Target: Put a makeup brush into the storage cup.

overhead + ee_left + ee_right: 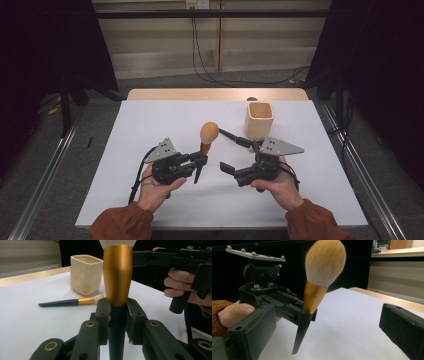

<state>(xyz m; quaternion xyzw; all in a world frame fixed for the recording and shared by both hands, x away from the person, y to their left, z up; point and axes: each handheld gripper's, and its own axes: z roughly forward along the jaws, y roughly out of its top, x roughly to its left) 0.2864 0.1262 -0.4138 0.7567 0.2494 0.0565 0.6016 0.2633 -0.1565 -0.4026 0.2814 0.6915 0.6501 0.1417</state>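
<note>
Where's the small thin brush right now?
In the high view the small brush lies flat on the white table, just left of the cream cup and beyond the open right gripper. Its bristles point toward the cup.

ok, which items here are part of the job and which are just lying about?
In the job:
- big powder brush, clamped upright in the left gripper
- right gripper, jaws open beside it

Lying about:
- small brush, flat on the table
- cream square cup
</note>
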